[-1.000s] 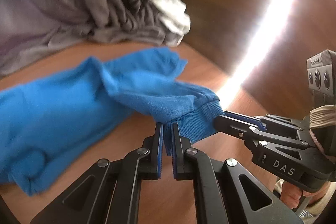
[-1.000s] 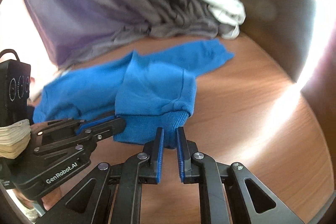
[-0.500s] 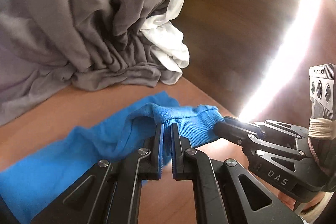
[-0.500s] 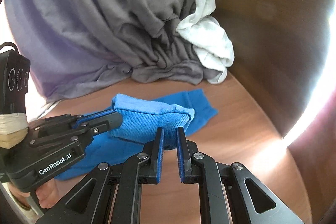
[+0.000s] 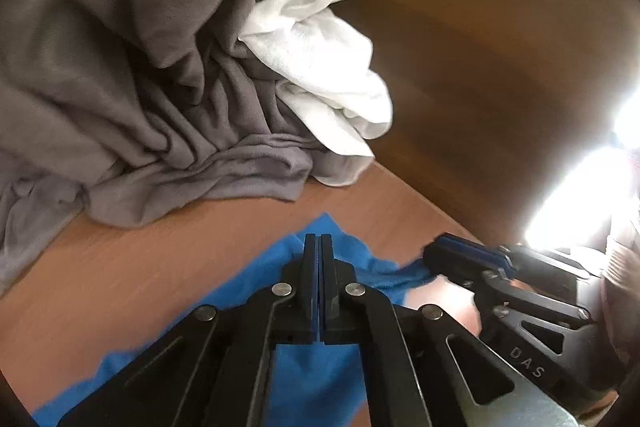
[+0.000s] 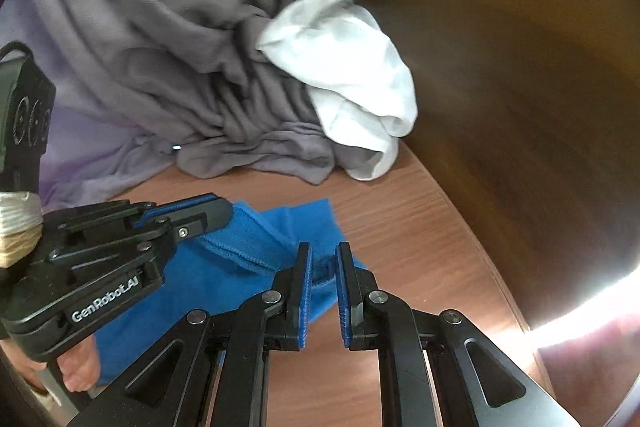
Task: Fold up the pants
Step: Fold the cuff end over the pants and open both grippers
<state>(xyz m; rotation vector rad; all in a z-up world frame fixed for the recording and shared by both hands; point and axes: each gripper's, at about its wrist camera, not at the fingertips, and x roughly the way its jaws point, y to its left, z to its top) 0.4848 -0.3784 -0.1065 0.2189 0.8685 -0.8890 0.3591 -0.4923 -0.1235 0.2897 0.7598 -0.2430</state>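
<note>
The blue pants (image 6: 224, 267) lie folded over on the wooden table, their ribbed hem on top. They also show in the left wrist view (image 5: 312, 367). My left gripper (image 5: 319, 243) has its jaws pressed together above the blue cloth; no cloth shows between the tips. In the right wrist view it (image 6: 216, 211) rests at the hem's left end. My right gripper (image 6: 323, 259) is slightly open with the hem's right end between its pads, not clamped. In the left wrist view it (image 5: 440, 251) sits at the cloth's right edge.
A pile of grey cloth (image 5: 140, 87) with a white garment (image 5: 328, 79) lies at the back of the table (image 5: 140, 267). A dark wooden wall (image 6: 520, 67) rises on the right. Bright glare (image 5: 580, 195) falls at the right edge.
Both grippers carried the hem forward and down, laying it over the rest of the pants. The right gripper's jaws have opened off the hem.
</note>
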